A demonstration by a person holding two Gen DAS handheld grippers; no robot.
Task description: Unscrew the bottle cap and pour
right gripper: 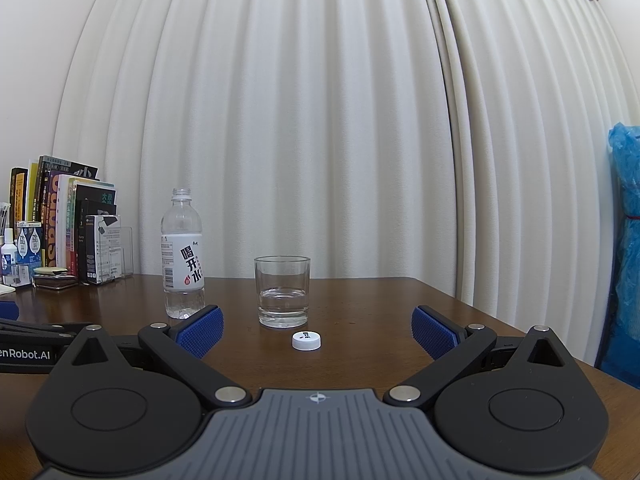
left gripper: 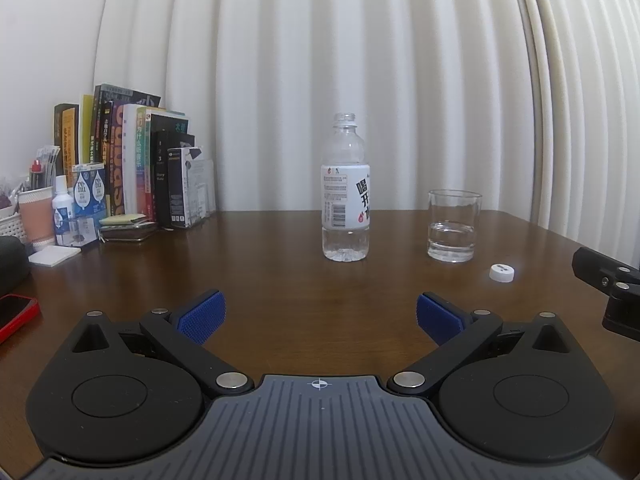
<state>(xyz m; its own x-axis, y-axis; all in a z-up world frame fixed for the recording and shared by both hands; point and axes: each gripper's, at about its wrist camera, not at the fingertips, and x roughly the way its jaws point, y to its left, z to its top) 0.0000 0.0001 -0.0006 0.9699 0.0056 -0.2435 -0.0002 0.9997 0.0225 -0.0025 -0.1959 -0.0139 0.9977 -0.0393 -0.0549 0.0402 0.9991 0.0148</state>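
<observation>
The left wrist view looks across a dark brown wooden table (left gripper: pixel 280 272) set against a pleated white curtain (left gripper: pixel 320 60). One uncapped bottle (left gripper: pixel 345 196) stands upright mid-table, a little water left at its bottom. To its right stands one glass (left gripper: pixel 454 226) holding some water, and one white cap (left gripper: pixel 502 272) lies on the wood near it. A row of books (left gripper: pixel 132 160) lines the far left, with a red phone (left gripper: pixel 16 314) at the left edge. The left gripper (left gripper: pixel 320 316) is spread wide, nothing between its blue pads.

The right wrist view shows the same table (right gripper: pixel 360 312) and curtain (right gripper: pixel 300 120), with a blue plastic bag (right gripper: pixel 628 248) at the right. The bottle (right gripper: pixel 183 256) stands left of the glass (right gripper: pixel 282 292); the cap (right gripper: pixel 306 340) lies just in front of the glass. The right gripper (right gripper: pixel 318 328) is also spread wide and empty.
</observation>
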